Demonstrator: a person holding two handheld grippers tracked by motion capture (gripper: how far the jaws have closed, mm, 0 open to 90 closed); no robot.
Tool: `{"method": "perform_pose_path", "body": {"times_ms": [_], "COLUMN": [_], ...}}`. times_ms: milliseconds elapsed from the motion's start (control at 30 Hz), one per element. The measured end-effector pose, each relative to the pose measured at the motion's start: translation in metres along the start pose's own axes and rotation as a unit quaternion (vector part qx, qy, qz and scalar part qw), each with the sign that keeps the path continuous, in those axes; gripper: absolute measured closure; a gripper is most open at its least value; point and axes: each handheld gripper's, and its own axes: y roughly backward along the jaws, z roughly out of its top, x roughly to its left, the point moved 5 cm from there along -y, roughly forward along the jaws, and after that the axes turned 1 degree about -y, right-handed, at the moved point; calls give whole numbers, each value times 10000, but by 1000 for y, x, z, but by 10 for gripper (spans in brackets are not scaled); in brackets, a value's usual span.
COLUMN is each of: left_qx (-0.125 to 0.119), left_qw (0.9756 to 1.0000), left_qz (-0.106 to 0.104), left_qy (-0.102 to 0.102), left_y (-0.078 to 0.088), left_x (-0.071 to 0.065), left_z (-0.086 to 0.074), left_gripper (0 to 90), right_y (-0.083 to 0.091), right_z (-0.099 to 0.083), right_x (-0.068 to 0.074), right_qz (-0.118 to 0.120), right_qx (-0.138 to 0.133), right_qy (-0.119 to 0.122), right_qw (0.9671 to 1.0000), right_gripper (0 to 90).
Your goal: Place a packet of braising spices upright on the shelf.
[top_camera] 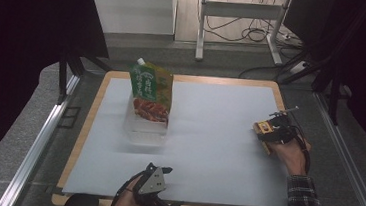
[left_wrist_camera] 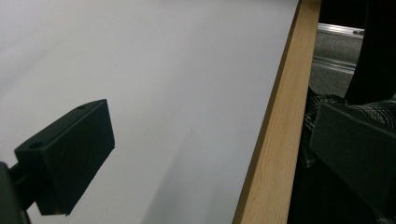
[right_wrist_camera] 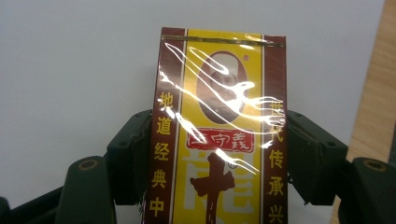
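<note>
Grip is taken by the right gripper (right_wrist_camera: 219,158) on a yellow-and-brown carton (right_wrist_camera: 219,121), its jaws pressed against both long sides near the right edge of the worktop (top_camera: 218,136). Nothing is held by the left gripper (top_camera: 156,188), whose jaws are spread over the near edge. Well apart, a green pouch (top_camera: 151,92) is propped upright in a clear tub (top_camera: 143,129).

yellow-and-brown box (right_wrist_camera: 219,140) (film-wrapped) lies flat on table.

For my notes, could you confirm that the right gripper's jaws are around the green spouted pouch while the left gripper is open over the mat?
Not quite: the right gripper is shut on the yellow and brown box, as the right gripper view shows. The green spouted pouch stands apart in the clear tray. The left gripper is open over the mat.
</note>
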Motion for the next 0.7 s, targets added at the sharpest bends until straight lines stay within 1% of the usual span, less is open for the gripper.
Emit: {"method": "perform_pose_path", "body": {"times_ms": [133, 233, 367, 433, 467, 500, 533, 600, 700], "left_qx": [1, -3, -2, -4, -4, -4, -5, -7, -4], "left_qw": [10000, 10000, 10000, 10000, 10000, 10000, 10000, 10000, 10000], "left_qz": [-2, 0, -2, -2, -5, -5, -4, -6, -7], "left_qy": [-3, -4, -6, -7, -8, -10, -11, -11, -14], "left_y": [0, 0, 0, 0, 0, 0, 0, 1, 1], "left_x": [0, 0, 0, 0, 0, 0, 0, 0, 0], "left_z": [0, 0, 0, 0, 0, 0, 0, 0, 0], "left_gripper": [0, 0, 0, 0, 0, 0, 0, 0, 0], "right_y": [7, 10, 10, 7, 5, 4, 1, -4, -10], "right_z": [7, 12, 16, 17, 17, 17, 16, 14, 11], "right_x": [17, 33, 59, 71, 78, 81, 86, 93, 96], "right_qz": [183, 344, 593, 739, 817, 839, 895, 944, 969], "right_qx": [-79, -73, -13, 40, 91, 112, 151, 247, 395], "right_qy": [304, 623, 1031, 1211, 1321, 1350, 1420, 1572, 1654], "right_qw": [9993, 9974, 9929, 9899, 9878, 9872, 9857, 9827, 9807], "right_gripper": [316, 316, 315, 315, 315, 315, 315, 315, 314]}}
